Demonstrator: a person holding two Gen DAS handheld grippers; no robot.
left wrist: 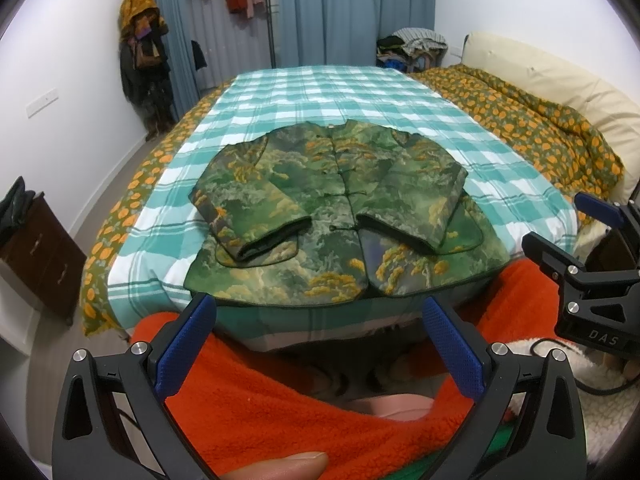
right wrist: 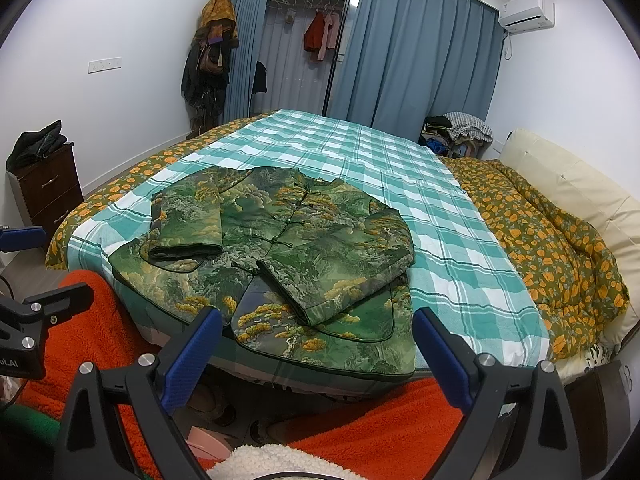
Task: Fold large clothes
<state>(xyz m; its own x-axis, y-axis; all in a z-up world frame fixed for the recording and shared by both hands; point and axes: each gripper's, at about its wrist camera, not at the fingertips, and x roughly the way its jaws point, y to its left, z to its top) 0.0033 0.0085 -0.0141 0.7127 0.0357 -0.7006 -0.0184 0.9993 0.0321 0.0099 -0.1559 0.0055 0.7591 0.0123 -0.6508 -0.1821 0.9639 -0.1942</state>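
Note:
A green jacket with a yellow tree print lies face up on the teal checked sheet, both sleeves folded in over its front. The same jacket reaches the near edge of the bed in the right wrist view. My left gripper is open, held short of the jacket's hem, with nothing between its blue pads. My right gripper is open too, back from the hem and empty. The right gripper also shows at the right edge of the left wrist view.
An orange fleece garment worn by the person fills the foreground below the grippers. A floral duvet and cream headboard lie to the right. A dark drawer unit stands left of the bed. Blue curtains hang behind.

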